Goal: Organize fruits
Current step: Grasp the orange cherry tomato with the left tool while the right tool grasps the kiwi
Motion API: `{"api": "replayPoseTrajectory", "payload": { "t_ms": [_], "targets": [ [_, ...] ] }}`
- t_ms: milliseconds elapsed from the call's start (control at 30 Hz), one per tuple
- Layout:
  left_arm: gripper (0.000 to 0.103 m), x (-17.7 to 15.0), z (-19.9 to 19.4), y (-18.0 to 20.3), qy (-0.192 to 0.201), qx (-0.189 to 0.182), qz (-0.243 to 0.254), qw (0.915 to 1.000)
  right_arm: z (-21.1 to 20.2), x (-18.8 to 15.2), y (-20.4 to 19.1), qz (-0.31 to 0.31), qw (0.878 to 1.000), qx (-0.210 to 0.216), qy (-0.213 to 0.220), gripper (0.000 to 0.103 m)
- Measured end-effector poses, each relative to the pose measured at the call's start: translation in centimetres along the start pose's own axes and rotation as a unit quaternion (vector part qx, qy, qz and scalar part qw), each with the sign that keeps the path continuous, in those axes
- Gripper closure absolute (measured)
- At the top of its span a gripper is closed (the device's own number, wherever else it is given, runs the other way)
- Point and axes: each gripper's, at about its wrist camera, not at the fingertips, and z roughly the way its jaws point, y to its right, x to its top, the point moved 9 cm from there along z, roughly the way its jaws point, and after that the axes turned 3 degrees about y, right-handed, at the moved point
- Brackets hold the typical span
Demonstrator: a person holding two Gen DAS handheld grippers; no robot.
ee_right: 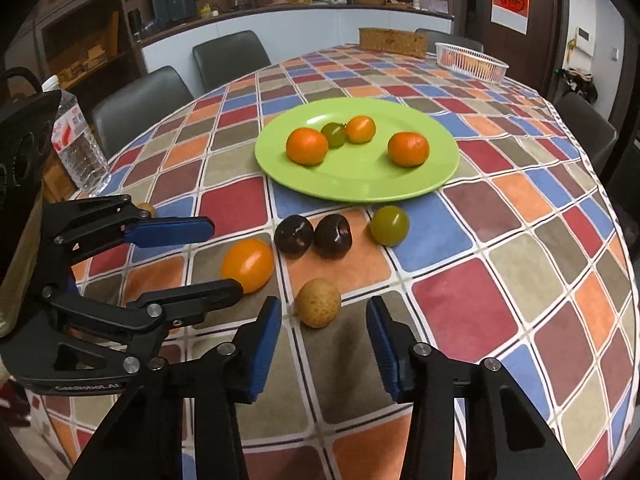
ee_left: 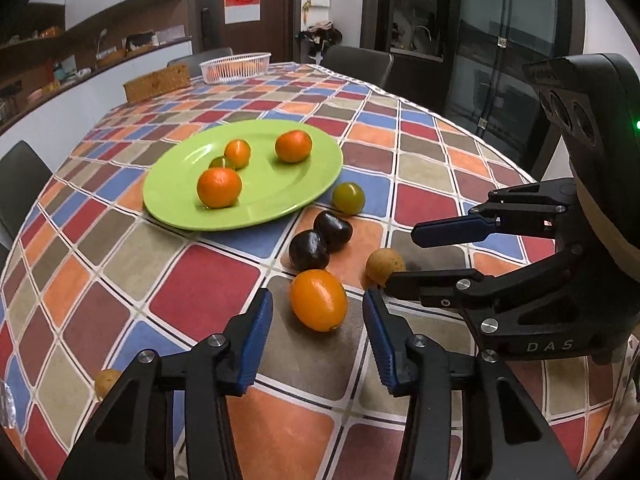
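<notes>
The left gripper [ee_left: 318,316] was spread wide around the oval orange fruit [ee_left: 318,300] at lower centre, touching nothing. The right gripper [ee_right: 322,320] stood equally spread, the small tan fruit [ee_right: 318,302] just ahead between its fingertips. Above them, at mid-frame, the green plate [ee_right: 360,188] held three oranges and one green fruit.
</notes>
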Motion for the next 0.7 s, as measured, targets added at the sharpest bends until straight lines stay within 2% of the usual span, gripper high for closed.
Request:
{"api": "replayPoseTrajectory", "payload": {
  "t_ms": [133, 200, 300, 433, 700],
  "targets": [
    [0.061, -0.3, 0.7, -0.2, -0.010, -0.001, -0.002, 0.9999, 0.7, -0.2, 0.0, -0.004, 1.000, 0.005, -0.005, 0.059],
    [0.062, -0.2, 1.0, -0.2, -0.012, -0.003, -0.004, 0.9999, 1.0, -0.2, -0.1, -0.005, 1.000, 0.008, -0.010, 0.064],
    [0.062, -0.2, 1.4, -0.2, -0.015, -0.006, -0.006, 0.9999, 1.4, -0.2, -0.1, -0.005, 1.000, 0.012, -0.013, 0.066],
    [0.070, -0.3, 1.9, -0.1, -0.023, -0.010, -0.010, 0.9996, 1.8, -0.2, -0.1, -0.004, 1.000, 0.019, -0.016, 0.071],
    [0.070, -0.3, 1.7, -0.4, -0.024, -0.011, -0.027, 0.9993, 1.8, -0.1, 0.0, 0.007, 1.000, 0.025, -0.013, 0.076]
  ]
}}
